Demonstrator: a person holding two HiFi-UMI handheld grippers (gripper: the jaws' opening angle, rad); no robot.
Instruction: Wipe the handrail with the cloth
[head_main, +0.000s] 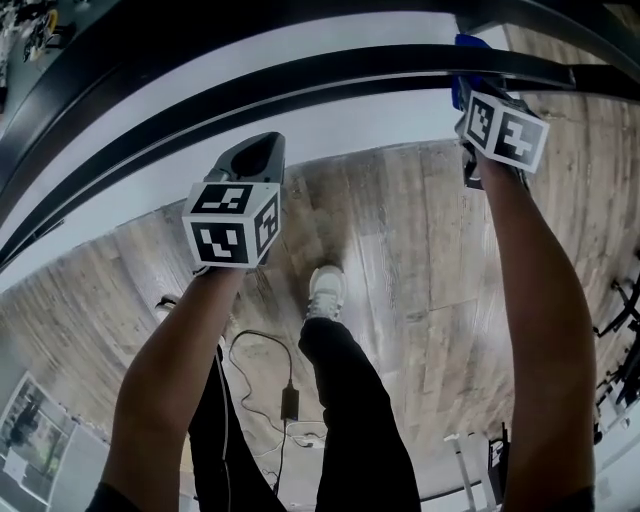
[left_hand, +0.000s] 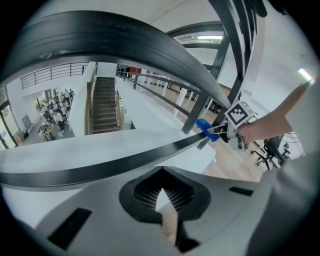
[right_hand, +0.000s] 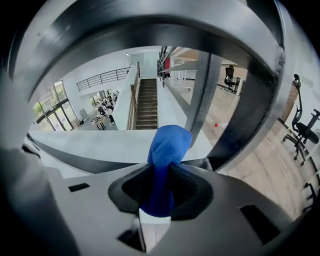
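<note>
The right gripper (right_hand: 160, 184) is clenched on a blue cloth (right_hand: 167, 147), which bunches into a rounded wad beyond the jaw tips. In the head view the cloth sits at about 1 o'clock, right at the black handrail (head_main: 300, 85); blue shows on both sides of the rail there, just past the gripper's marker cube (head_main: 505, 128). From the left gripper view the wad lies against the thinner lower rail (left_hand: 125, 161), close to a dark upright post (left_hand: 196, 111). The right gripper view does not show how firmly it presses.

The left gripper (left_hand: 161, 194) has its jaws closed together with nothing between them. It hangs at about 9 o'clock from the right one, well apart from it, short of the rail and not touching it.

Both forearms reach up from 6 o'clock. Under them is a wooden floor (head_main: 400, 230), with a white shoe (head_main: 327, 290) near the middle and a thin cable (head_main: 262, 340) running to a small black box (head_main: 291, 402) at about 6 o'clock.
</note>
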